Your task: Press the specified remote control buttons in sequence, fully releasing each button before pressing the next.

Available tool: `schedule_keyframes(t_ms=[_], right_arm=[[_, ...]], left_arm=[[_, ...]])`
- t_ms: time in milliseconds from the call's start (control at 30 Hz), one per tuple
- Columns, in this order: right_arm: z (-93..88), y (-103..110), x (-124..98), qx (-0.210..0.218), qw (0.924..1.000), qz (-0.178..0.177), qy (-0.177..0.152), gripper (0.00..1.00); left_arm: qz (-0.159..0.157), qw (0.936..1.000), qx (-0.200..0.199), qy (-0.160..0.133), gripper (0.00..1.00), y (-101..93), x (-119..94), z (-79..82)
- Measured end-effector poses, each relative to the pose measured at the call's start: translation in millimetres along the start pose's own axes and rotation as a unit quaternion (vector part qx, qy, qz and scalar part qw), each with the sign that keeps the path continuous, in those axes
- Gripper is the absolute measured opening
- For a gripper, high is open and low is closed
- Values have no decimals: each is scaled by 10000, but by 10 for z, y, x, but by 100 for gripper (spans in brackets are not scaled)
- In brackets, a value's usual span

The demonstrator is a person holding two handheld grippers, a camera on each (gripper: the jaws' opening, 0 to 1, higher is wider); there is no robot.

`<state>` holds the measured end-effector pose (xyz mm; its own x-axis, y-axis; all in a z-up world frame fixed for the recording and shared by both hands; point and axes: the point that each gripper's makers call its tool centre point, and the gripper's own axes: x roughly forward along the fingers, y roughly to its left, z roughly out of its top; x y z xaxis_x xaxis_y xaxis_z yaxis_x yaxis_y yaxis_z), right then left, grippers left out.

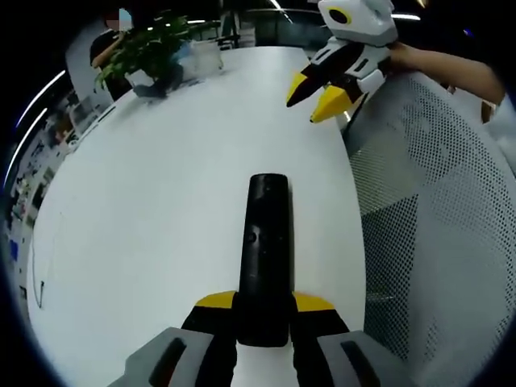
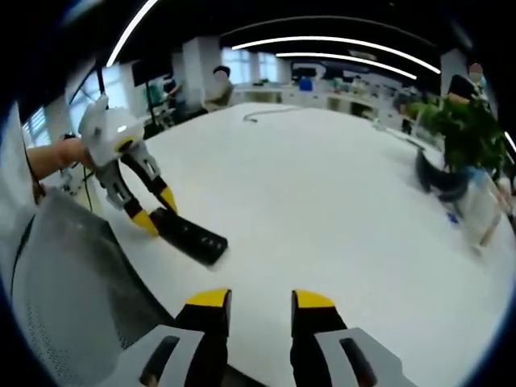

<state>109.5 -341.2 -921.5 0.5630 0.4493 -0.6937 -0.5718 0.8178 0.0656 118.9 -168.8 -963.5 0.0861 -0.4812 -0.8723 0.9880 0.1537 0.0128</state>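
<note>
Left tongs [image 1: 264, 310] clamp remote [image 1: 265, 242] (black), right tongs [image 2: 260, 305] apart

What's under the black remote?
The white table lies under the remote. Its near end is clamped in the left gripper, so whether that end touches the table is hidden. The right gripper is open, apart from it.

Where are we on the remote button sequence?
Done: the left tool is shut on the black remote, held over the white table. In hand: the right tool is open, apart from the remote. Left: all presses, as far as visible.
</note>
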Motion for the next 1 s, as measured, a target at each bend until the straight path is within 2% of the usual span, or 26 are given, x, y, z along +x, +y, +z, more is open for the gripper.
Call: schedule_keyframes(t_ms=[167, 467, 567, 633, 933, 1000], right_arm=[[-35, -16, 8, 105, 9999, -19, 84, 26], [-77, 10, 28, 19, 9997, 31, 231, 22], [-83, 25, 33, -16, 9996, 66, 258, 21], [-87, 40, 39, -76, 9995, 94, 288, 21], [-73, 25, 28, -156, 9995, 75, 247, 20], [-75, 24, 28, -191, 9995, 74, 257, 19]], left_arm=[[-4, 9997, -39, -236, 24, 2, -8, -10], [-21, 9962, -155, -862, 24, -20, -21, -13], [-172, 9941, 123, -1066, 24, -64, -23, 6], [-196, 9931, 126, -1147, 24, -74, -27, 0], [-152, 9927, 30, -1193, 24, -92, -28, 22], [-117, 9935, -19, -1128, 24, -104, -28, 25]])
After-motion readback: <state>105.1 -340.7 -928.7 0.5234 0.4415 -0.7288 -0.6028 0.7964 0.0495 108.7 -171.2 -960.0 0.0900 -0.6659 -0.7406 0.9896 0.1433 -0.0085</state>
